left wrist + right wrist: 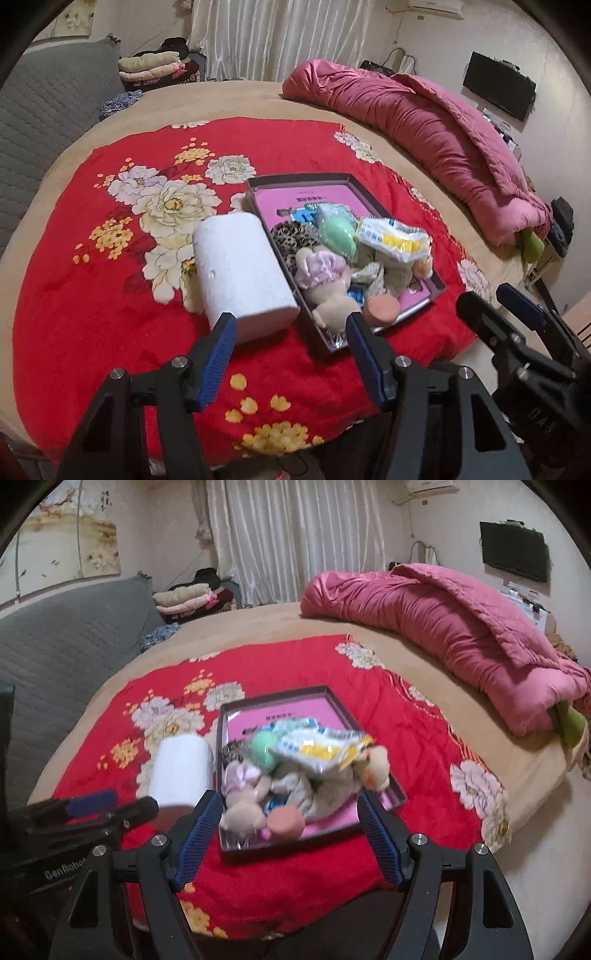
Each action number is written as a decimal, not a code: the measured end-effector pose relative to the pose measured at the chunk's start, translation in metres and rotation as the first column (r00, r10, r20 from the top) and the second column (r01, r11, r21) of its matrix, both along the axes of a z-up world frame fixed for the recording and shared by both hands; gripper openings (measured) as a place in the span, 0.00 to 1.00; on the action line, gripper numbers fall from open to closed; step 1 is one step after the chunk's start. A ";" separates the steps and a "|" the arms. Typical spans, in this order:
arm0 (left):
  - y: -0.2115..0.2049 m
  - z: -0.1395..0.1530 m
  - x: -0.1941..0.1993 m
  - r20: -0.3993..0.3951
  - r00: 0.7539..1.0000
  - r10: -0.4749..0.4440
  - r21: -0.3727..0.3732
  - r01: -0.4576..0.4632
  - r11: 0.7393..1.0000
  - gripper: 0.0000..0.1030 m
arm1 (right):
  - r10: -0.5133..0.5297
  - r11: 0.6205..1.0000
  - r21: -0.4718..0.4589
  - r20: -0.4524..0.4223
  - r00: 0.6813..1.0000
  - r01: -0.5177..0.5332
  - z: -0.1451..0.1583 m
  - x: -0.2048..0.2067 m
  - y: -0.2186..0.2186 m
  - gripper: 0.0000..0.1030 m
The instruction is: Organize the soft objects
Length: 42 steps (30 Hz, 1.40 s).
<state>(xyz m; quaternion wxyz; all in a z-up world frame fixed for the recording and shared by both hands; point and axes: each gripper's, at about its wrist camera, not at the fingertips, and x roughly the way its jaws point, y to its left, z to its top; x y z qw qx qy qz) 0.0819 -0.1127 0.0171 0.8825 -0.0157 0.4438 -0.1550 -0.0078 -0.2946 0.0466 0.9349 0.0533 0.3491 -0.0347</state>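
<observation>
The shallow grey cardboard box (437,286) heaped with soft toys sits mid-way on the red floral blanket (92,295) – white paper roll (240,273) touching its left wall, bare blanket all round. Left gripper (291,328) and right gripper (288,805) both gape wide, empty, angled down just short of the box.

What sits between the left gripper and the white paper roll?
Nothing visible. The white paper roll lies on the red blanket just beyond the open left gripper, beside the box, with only bare blanket between.
</observation>
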 end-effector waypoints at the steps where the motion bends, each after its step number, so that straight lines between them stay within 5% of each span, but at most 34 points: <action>1: 0.000 -0.001 -0.003 -0.001 1.000 0.001 0.009 -0.001 1.000 0.59 | 0.004 1.000 -0.010 0.003 1.000 -0.004 -0.002 -0.003 0.001 0.75; 42: -0.004 -0.026 -0.035 0.008 0.999 0.041 0.034 -0.041 0.999 0.59 | 0.005 1.000 0.004 -0.025 1.000 -0.005 -0.029 -0.024 0.002 0.75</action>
